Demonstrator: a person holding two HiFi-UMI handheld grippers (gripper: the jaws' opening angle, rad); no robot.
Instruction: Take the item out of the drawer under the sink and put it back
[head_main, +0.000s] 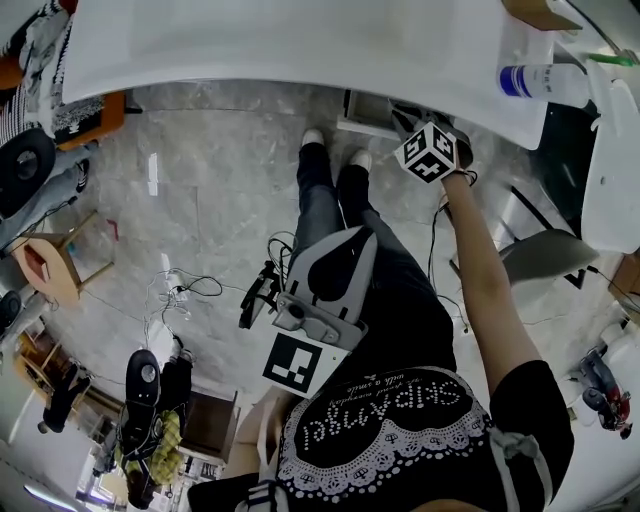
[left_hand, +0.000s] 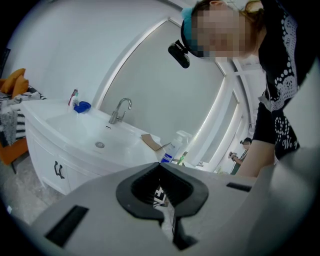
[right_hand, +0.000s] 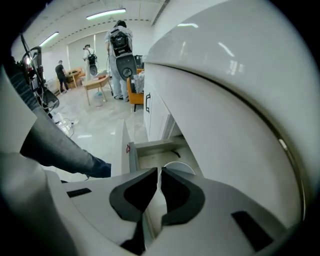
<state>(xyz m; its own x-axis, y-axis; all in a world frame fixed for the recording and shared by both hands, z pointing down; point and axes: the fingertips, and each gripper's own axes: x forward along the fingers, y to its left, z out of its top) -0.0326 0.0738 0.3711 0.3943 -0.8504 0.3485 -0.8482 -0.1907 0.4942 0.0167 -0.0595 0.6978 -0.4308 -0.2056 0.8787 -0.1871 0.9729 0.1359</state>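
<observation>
- Right gripper (right_hand: 160, 171): jaws only a narrow slit apart, and nothing is pinched between the pads.
- It points steeply down at the open drawer (right_hand: 150, 149), tucked under the overhang of the white sink counter (right_hand: 225, 100).
- Item (right_hand: 181, 166): a white, round-rimmed thing lying in the drawer, just past the right gripper's jaw tips. The jaw covers part of it, so I can't tell what it is or whether the tips touch it.
- Left gripper (left_hand: 160, 166): jaw tips are together and it holds nothing. In the head view it sits in front of the person's torso, well apart from the drawer.
- The left gripper view looks across the basin at the faucet (left_hand: 120, 109).
- A blue-labelled bottle (head_main: 540, 80) lies on the counter's right end.
</observation>
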